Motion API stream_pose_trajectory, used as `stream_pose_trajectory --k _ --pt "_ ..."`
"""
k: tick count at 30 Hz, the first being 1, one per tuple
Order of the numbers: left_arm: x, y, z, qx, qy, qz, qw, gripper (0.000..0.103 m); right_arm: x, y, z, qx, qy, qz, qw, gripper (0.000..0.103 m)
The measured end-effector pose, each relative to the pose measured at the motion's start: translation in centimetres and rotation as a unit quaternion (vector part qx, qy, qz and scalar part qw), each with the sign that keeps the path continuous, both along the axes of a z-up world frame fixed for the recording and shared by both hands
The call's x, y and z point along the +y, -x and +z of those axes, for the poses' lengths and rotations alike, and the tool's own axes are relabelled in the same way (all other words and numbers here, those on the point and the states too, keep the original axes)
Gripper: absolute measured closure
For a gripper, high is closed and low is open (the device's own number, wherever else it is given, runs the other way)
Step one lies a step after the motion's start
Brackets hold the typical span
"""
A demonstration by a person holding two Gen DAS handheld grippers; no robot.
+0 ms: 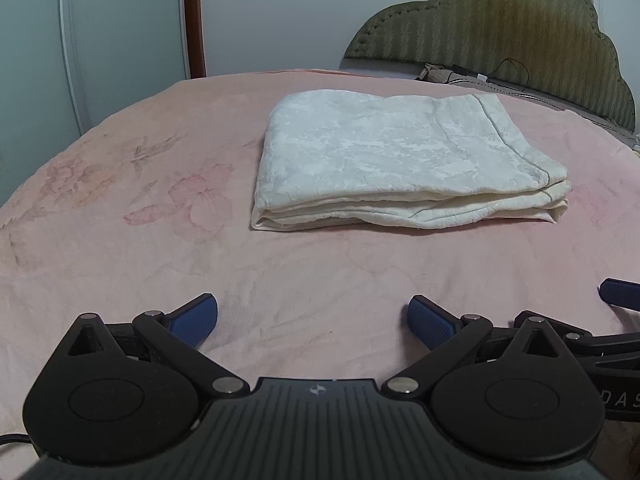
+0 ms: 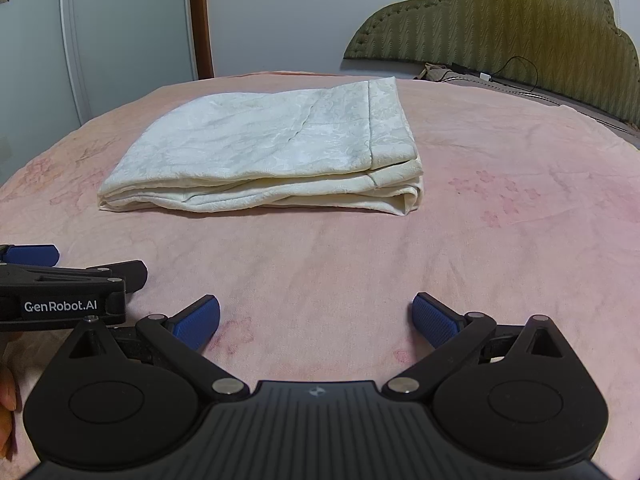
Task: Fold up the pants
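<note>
Holding both tools low at the near edge of the pink bedspread (image 1: 120,208). Left gripper (image 1: 313,318) and right gripper (image 2: 316,318): jaws spread wide, nothing between them. Cream pants (image 1: 392,156) lie mid-bed, well apart from both, already stacked in several flat layers. Judgement: folding looks complete. If tidying, pinch only the uneven right-hand edges; avoid dragging the stack.

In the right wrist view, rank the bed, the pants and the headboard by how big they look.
1. Bed, filling most of the frame.
2 and 3. Folded pants and headboard look about alike; the headboard stands farther back and is cut off at the frame edge, so their order is unsure.
</note>
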State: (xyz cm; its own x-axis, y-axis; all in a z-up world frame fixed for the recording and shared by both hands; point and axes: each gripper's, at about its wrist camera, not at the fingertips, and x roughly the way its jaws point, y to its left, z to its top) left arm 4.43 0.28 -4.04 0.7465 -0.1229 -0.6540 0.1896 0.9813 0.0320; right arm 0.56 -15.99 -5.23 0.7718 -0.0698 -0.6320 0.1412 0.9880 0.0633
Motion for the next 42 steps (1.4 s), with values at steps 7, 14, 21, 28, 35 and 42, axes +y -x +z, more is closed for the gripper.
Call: stream_pose_trajectory --k 7,14,21,28,35,42 --pt "0.02 0.00 -0.02 0.000 0.000 0.000 1.0000 0.000 0.06 0.15 0.17 -0.007 -0.003 -0.006 1.000 0.000" --pt "0.02 0.00 -0.03 0.000 0.000 0.000 1.0000 0.000 0.16 -0.07 0.09 -0.001 -0.002 -0.006 1.000 0.000" --pt "0.01 0.02 -0.03 0.000 -0.001 0.000 1.0000 0.000 0.16 -0.06 0.09 -0.002 -0.002 -0.006 1.000 0.000" --pt "0.21 0.17 0.06 0.001 0.001 -0.004 1.0000 0.000 0.16 -0.09 0.05 -0.003 -0.003 -0.006 1.000 0.000" --pt "0.23 0.17 0.03 0.001 0.001 -0.003 1.0000 0.000 0.17 -0.11 0.04 -0.003 -0.003 -0.007 1.000 0.000" --pt "0.21 0.15 0.02 0.001 0.000 -0.003 1.0000 0.000 0.15 -0.13 0.03 -0.003 -0.003 -0.007 1.000 0.000"
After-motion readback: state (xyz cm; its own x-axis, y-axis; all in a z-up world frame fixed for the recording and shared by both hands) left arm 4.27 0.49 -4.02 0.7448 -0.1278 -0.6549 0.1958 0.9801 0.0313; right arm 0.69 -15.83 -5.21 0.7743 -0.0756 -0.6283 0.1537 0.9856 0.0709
